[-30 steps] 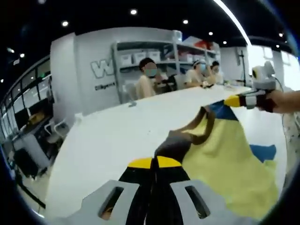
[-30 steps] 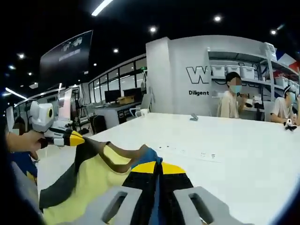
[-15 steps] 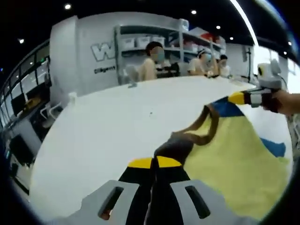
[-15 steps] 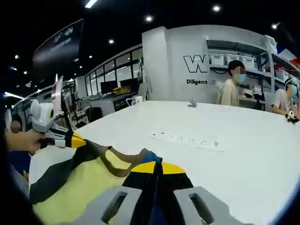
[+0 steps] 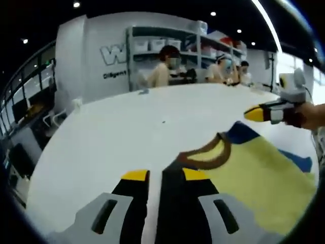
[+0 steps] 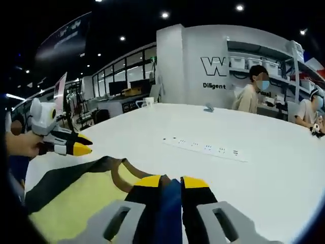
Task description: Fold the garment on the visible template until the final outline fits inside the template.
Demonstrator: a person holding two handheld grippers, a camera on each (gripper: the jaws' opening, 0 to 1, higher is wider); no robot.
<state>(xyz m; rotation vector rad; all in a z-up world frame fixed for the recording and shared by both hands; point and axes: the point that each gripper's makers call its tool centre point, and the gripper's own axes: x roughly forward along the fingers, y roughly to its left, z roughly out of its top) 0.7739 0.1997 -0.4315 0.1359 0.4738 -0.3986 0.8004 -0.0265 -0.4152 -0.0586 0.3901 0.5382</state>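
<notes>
The garment [image 5: 254,178] is lying on the white table [image 5: 117,137], filling the lower right of the left gripper view and the lower left of the right gripper view; it is mostly yellow, with a brown collar [image 5: 205,152], a dark shoulder and a blue one. The left gripper [image 5: 165,175] is rising from the bottom centre of its view with its jaws spread and a gap showing between the yellow tips; the dark shoulder is lying by the right jaw, but nothing is being pinched. The right gripper [image 6: 171,180] is sitting at the bottom centre of its own view, jaws likewise parted with blue cloth showing in the gap, though it is not clamping it; in the left gripper view it is hovering at the right edge above the blue shoulder, clear of the cloth. No template outline is making itself plain in either view. Beyond the garment a power strip [image 6: 205,148] is lying on the table, and people are sitting at the far wall by the shelves [image 5: 167,48].

Judging by the slack cloth and both jaws open, the spreading step is ending; the next move is calling for a fresh pinch on an edge or sleeve, then carrying it across the body.
</notes>
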